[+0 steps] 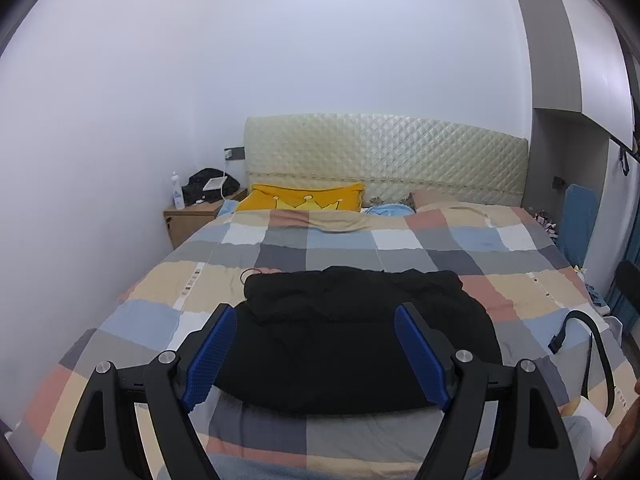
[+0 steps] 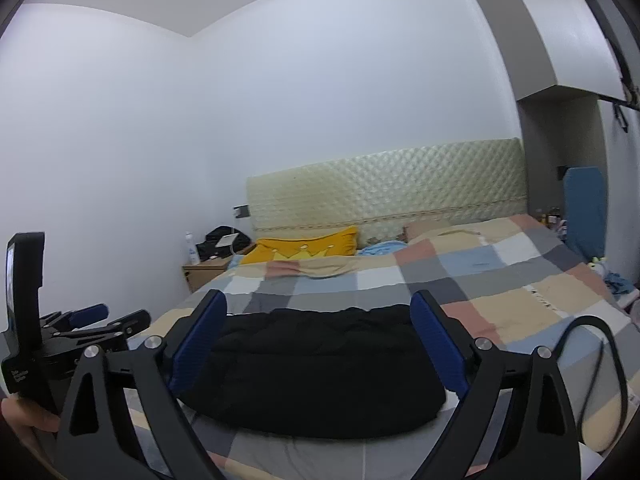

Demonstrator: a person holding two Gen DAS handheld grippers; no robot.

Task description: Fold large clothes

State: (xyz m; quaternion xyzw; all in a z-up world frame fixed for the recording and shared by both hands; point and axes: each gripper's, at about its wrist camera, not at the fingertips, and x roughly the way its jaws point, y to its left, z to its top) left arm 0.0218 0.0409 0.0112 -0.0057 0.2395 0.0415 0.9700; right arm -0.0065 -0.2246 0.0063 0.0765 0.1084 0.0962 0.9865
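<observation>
A large black garment [image 1: 352,336] lies in a flat folded heap on the checked bedspread [image 1: 400,248], near the bed's front edge. It also shows in the right wrist view [image 2: 316,372]. My left gripper [image 1: 316,320] is open and empty, held above the garment's near side, its blue pads [image 1: 212,356] wide apart. My right gripper [image 2: 320,312] is open and empty too, held above the garment. The left gripper also shows at the left of the right wrist view [image 2: 92,320].
A yellow crown pillow [image 1: 304,198] lies by the quilted headboard [image 1: 384,156]. A wooden nightstand [image 1: 192,220] with a bottle and a black bag stands at the back left. A black strap [image 1: 588,344] lies on the bed's right side. A blue board [image 1: 576,220] leans at right.
</observation>
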